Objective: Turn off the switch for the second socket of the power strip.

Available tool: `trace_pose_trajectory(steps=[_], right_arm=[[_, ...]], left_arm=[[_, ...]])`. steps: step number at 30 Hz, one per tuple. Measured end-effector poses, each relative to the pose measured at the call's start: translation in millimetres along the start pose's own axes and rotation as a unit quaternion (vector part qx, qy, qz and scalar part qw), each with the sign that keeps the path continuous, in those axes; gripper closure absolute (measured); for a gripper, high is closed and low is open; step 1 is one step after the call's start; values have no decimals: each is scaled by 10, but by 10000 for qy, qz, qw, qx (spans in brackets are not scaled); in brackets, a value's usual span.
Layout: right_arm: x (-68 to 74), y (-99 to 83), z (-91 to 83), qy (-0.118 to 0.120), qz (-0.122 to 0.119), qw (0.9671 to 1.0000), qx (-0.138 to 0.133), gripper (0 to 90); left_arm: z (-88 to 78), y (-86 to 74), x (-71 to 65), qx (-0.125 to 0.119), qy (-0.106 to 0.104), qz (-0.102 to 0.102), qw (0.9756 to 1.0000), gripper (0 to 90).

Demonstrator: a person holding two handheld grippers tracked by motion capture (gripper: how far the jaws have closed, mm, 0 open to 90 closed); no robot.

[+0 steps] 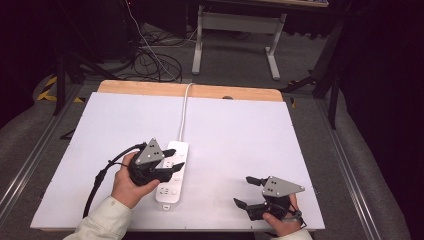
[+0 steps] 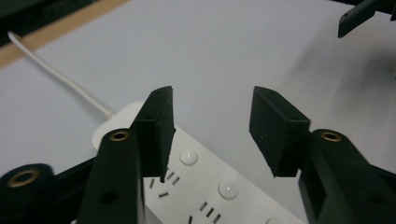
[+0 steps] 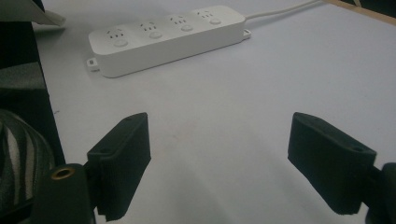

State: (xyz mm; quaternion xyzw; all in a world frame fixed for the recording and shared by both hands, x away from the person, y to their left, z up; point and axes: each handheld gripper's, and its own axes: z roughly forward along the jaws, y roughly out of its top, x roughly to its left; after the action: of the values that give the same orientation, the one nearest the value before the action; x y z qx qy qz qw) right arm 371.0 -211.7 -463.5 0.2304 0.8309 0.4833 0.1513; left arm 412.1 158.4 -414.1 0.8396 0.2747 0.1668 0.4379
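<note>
A white power strip [image 1: 171, 175] lies on the white table top, its cord [image 1: 184, 112] running to the far edge. The strip [image 3: 168, 37] carries several sockets, each with a round button. My left gripper [image 1: 175, 167] hovers over the strip's middle, open, its jaws straddling the strip [image 2: 210, 186] with nothing gripped between them. The left gripper [image 2: 212, 135] shows a wide gap. My right gripper [image 1: 246, 191] rests low near the front right of the table, open and empty, pointing left toward the strip. Its gap [image 3: 219, 154] is wide over bare table.
The white board [image 1: 240, 135] covers a wooden table whose far edge [image 1: 200, 91] shows. Beyond it stand a desk frame [image 1: 235, 40] and loose cables [image 1: 155, 60] on the floor. A metal rail [image 1: 350, 165] runs along the right side.
</note>
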Motion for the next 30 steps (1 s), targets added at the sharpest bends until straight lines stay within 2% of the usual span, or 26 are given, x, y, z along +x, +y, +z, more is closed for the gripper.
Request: trace_pose_trajectory(steps=[2, 3, 6, 8, 11, 13, 19, 26, 28, 29, 30], right_arm=[[0, 1, 0, 4, 4, 10000, -8, 218], [2, 2, -1, 2, -2, 10000, -13, 218], [3, 2, -2, 9, -3, 10000, -24, 218], [0, 0, -4, 0, 1, 10000, -23, 218], [0, 0, -3, 1, -5, 10000, -24, 218], [1, -1, -3, 12, -5, 10000, -32, 218], [1, -1, -4, 16, -12, 10000, -35, 216], [1, 0, -2, 30, -9, 10000, -24, 214], [1, -1, -1, 35, -4, 10000, -26, 214], [1, -1, 0, 41, -2, 10000, -30, 213], [1, -1, 0, 42, -4, 10000, -31, 213]], left_arm=[[33, -4, 24, 51, 23, -87, 9999, 591], [46, -7, 29, 60, 63, -118, 9999, 680], [81, -17, 45, 112, 148, -165, 9997, 754], [99, -20, 62, 167, 138, -193, 9996, 888], [129, -24, 90, 227, 86, -275, 9993, 900], [155, -27, 108, 277, -23, -401, 9988, 900], [213, -40, 152, 414, -51, -465, 9980, 900], [304, -65, 200, 611, -343, -731, 9949, 900], [325, -71, 216, 652, -348, -797, 9941, 900], [334, -74, 233, 679, -298, -737, 9945, 900], [352, -81, 224, 698, -354, -845, 9933, 900]])
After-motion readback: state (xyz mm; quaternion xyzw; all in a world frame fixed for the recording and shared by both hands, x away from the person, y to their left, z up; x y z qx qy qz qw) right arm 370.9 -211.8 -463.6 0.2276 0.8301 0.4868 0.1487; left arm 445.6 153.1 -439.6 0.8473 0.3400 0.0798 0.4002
